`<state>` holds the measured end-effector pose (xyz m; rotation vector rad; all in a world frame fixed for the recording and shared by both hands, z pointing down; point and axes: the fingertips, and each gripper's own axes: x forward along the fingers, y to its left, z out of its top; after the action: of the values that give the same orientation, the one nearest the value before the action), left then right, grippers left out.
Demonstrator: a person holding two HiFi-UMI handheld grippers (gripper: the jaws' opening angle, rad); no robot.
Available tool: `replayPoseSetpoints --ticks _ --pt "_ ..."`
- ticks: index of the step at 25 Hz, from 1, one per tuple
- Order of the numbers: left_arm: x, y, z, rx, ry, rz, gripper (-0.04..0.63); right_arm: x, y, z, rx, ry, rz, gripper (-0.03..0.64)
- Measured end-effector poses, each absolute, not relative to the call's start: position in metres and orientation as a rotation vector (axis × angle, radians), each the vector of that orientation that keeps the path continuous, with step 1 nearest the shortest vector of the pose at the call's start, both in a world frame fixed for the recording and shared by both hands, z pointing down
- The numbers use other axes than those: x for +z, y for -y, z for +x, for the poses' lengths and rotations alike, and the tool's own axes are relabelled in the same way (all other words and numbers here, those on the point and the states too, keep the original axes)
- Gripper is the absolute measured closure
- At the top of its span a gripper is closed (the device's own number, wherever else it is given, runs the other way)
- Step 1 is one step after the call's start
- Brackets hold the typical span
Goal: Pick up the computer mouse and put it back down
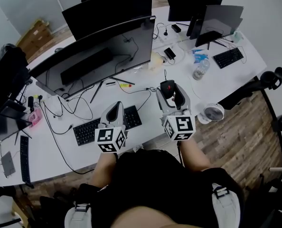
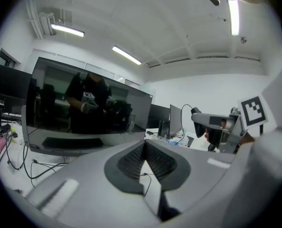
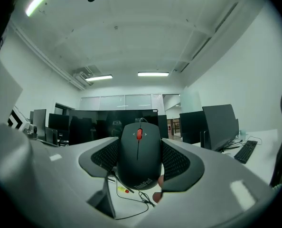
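A black computer mouse [image 3: 139,153] with a red scroll wheel sits clamped between the ribbed pads of my right gripper [image 3: 140,161], lifted above the white desk. From the head view the mouse [image 1: 167,89] shows between the right gripper's [image 1: 172,97] jaws, its cable running back toward the monitor. My left gripper [image 1: 113,112] hovers over the black keyboard [image 1: 86,130]; in the left gripper view its jaws [image 2: 145,161] meet at the tips with nothing between them.
A wide curved monitor [image 1: 98,56] stands behind the keyboard. Loose cables, a yellow marker [image 1: 125,85], a water bottle [image 1: 201,69], a small white fan [image 1: 211,112], a second keyboard [image 1: 228,57] and more monitors [image 1: 212,20] crowd the white desk [image 1: 148,127].
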<state>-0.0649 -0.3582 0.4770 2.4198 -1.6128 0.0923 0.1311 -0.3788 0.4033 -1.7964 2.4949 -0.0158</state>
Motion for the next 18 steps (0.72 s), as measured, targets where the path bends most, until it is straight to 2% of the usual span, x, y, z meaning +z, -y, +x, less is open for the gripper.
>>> replayPoseSetpoints --ticks 7,18 --pt "0.479 0.365 -0.064 0.095 1.598 2.420 0.543 0.437 0.392 0.132 -0.129 -2.546 -1.847 0.351" --pt "0.482 0.370 -0.067 0.101 1.607 2.395 0.543 0.614 0.399 0.129 -0.539 -2.772 -2.055 0.351"
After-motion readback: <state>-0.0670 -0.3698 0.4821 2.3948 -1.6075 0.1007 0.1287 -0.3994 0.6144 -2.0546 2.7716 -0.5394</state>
